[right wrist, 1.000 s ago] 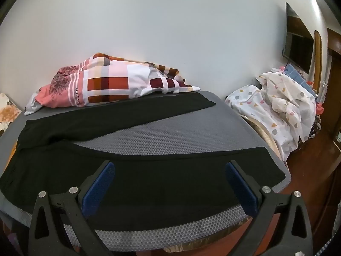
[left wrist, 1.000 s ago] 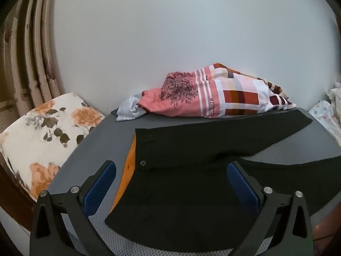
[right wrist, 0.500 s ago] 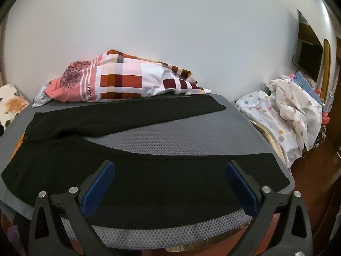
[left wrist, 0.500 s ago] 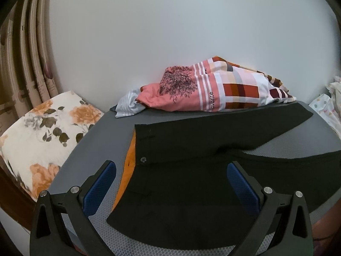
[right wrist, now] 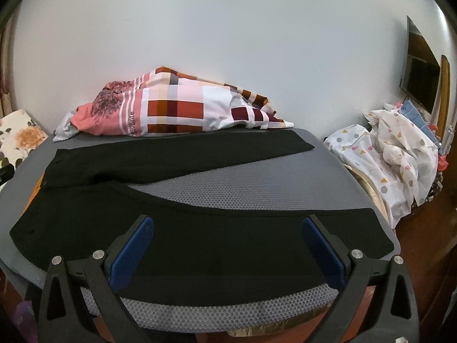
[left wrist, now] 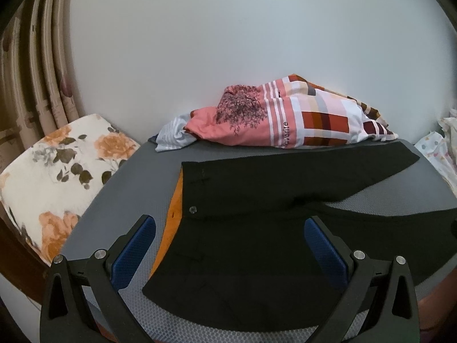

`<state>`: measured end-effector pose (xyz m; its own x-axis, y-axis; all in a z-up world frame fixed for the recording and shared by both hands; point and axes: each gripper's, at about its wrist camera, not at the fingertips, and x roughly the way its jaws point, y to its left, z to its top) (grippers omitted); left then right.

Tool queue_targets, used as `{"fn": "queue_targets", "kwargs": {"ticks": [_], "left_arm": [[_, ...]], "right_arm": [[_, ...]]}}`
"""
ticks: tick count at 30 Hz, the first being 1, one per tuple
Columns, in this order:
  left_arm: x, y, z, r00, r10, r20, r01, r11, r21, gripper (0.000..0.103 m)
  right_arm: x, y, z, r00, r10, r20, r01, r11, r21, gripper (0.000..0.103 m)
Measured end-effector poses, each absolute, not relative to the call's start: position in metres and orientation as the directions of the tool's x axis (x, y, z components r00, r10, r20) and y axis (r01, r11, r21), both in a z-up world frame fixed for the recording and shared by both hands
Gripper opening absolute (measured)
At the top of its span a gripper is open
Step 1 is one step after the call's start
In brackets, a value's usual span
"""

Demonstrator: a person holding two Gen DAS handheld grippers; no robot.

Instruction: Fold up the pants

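Note:
Black pants lie flat on a grey mesh mat, legs spread in a V, waistband at the left with orange lining showing. In the right wrist view the pants stretch across the mat, the near leg running right. My left gripper is open and empty, hovering over the waist end. My right gripper is open and empty above the near leg.
A pink plaid bedding bundle lies along the white wall behind the pants. A floral cushion sits left with curtains behind. A dotted white cloth pile and a wall TV are at right.
Both views have drifted slightly: the scene sits lower and the pants a bit farther off, as both grippers rose or pulled back a little. Both stay open; the pants have not moved.

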<state>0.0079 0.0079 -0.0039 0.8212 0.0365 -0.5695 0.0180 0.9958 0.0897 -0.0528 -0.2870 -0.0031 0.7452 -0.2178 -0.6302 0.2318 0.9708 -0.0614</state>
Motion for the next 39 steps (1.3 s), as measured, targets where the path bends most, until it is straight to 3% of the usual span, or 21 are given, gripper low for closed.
{"fn": "queue_targets", "kwargs": {"ticks": [12,18,20,24,29,35,38,39], "left_arm": [[0.022,0.014,-0.006,0.815,0.037,-0.578,0.030,0.994,0.106,0.103],[0.044,0.030,-0.009,0.828,0.013,-0.561,0.059,0.992,0.110,0.103],[0.050,0.036,-0.013,0.837,0.020,-0.546,0.064,0.989,0.135,0.103],[0.083,0.055,-0.030,0.754,-0.075,-0.653,0.185,0.978,0.101,0.103],[0.123,0.088,-0.041,0.722,-0.050,-0.690,0.155,0.984,0.091,0.103],[0.201,0.125,-0.055,0.697,-0.122,-0.707,0.212,0.976,0.041,0.102],[0.251,0.147,-0.067,0.657,-0.172,-0.734,0.223,0.974,-0.029,0.093],[0.269,0.156,-0.072,0.637,-0.195,-0.746,0.223,0.973,-0.063,0.081]], "right_arm": [[-0.045,-0.249,0.009,0.788,-0.133,-0.602,0.104,0.991,-0.084,0.103],[-0.026,-0.238,0.010,0.782,0.069,-0.619,-0.006,0.995,0.104,0.103],[-0.019,-0.232,0.009,0.770,0.084,-0.633,-0.021,0.994,0.106,0.103],[-0.004,-0.211,0.006,0.738,0.097,-0.668,-0.087,0.995,0.048,0.103],[0.009,-0.194,-0.002,0.722,0.118,-0.682,-0.131,0.991,0.034,0.103],[0.028,-0.187,-0.025,0.669,0.147,-0.729,-0.152,0.987,0.059,0.103],[0.036,-0.186,-0.035,0.641,0.154,-0.751,-0.151,0.986,0.073,0.103],[0.038,-0.185,-0.039,0.633,0.154,-0.759,-0.151,0.986,0.074,0.103]]}}
